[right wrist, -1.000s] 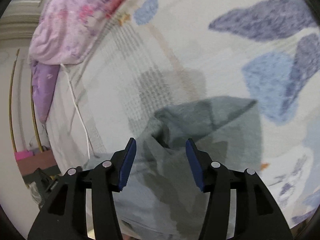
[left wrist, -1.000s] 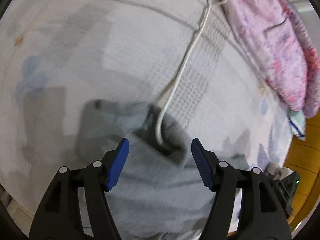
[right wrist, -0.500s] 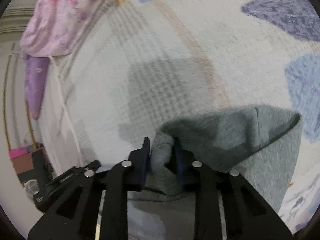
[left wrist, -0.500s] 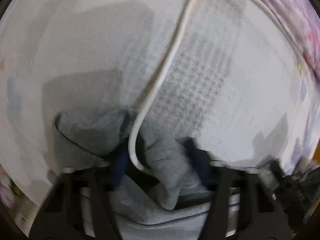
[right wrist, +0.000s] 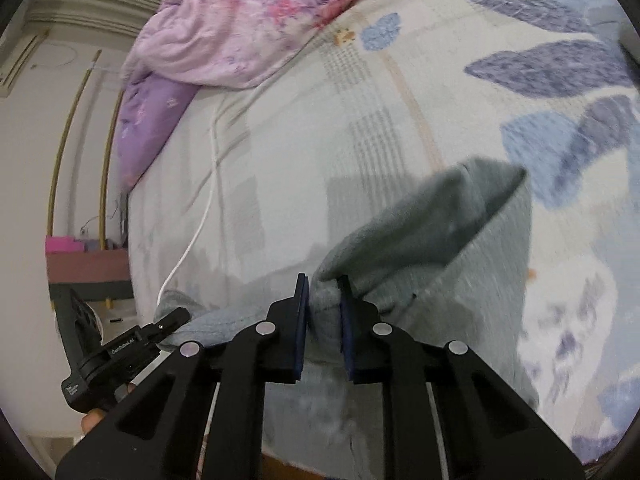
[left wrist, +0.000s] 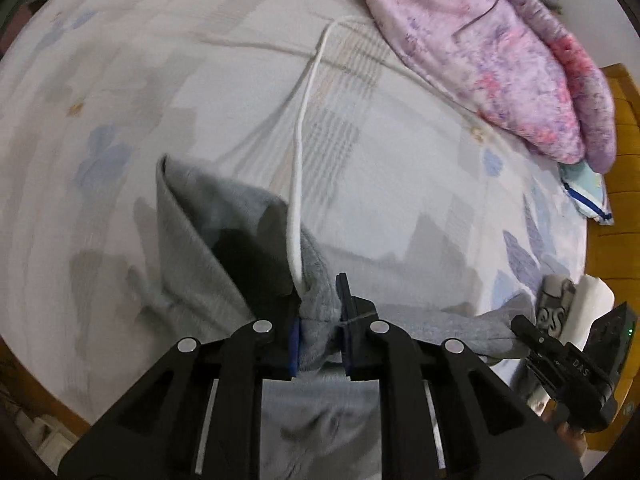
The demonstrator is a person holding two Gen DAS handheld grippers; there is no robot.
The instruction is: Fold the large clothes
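Clearly soft and limp, the one grey sweatshirt point(left wrist: 192, 240) lies on the bed sheet point(left wrist: 120, 80), sagging wherever it goes unsupported, so it looks best held by its bunched edge. Both claws do so: the left gripper point(left wrist: 320, 328) is clenched on a wad of it at 6 o'clock, the right gripper point(right wrist: 324, 320) likewise. One white cord point(left wrist: 300, 152) runs towards 12 o'clock, and one pink quilt point(left wrist: 500, 60) sits at 2 o'clock.

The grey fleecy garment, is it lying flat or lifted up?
Lifted up: the grey fleecy garment is bunched between both closed grippers, left and right, above the bed.
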